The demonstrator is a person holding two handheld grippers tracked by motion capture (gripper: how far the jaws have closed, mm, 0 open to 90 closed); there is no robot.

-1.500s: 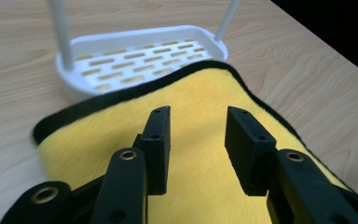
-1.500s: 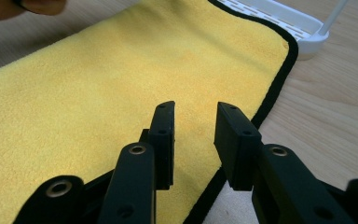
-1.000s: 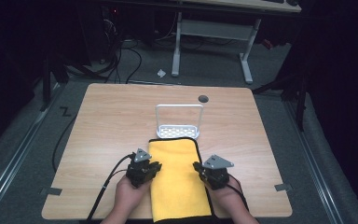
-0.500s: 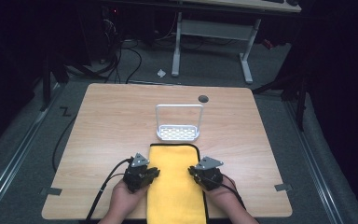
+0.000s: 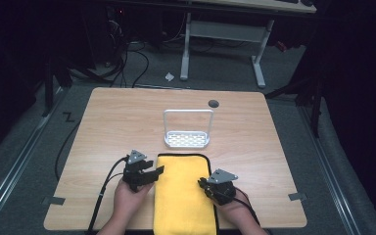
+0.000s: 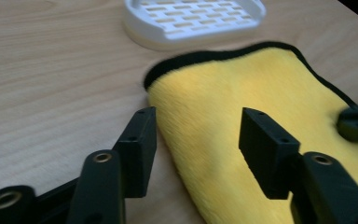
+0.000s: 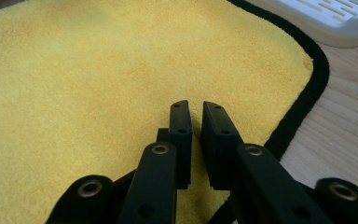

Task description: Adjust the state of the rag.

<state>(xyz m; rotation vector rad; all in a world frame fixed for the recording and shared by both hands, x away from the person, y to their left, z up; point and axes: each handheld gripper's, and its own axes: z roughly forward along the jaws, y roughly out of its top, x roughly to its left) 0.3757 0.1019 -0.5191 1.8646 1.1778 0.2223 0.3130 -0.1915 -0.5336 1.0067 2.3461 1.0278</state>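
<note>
A yellow cloth [image 5: 183, 196] with a black hem lies flat at the table's near edge. My left gripper [image 5: 157, 172] sits at its left border, open, and in the left gripper view [image 6: 198, 135] its jaws straddle the cloth's [image 6: 242, 88] left edge. My right gripper [image 5: 201, 183] rests low over the right part of the cloth [image 7: 98, 70]. In the right gripper view [image 7: 195, 116] its jaws stand almost together, with only a thin gap and no fold of cloth seen between them.
A white slotted dish with a tall wire handle [image 5: 187, 139] stands just beyond the cloth's far edge, also seen close by [image 6: 193, 16] [image 7: 335, 18]. A dark round grommet [image 5: 213, 103] sits near the table's far edge. Cables trail off the near left.
The right gripper has shifted left from the cloth's right hem onto the cloth. The left gripper has turned its jaws toward the cloth's left edge. The cloth's far edge sits slightly nearer the person.
</note>
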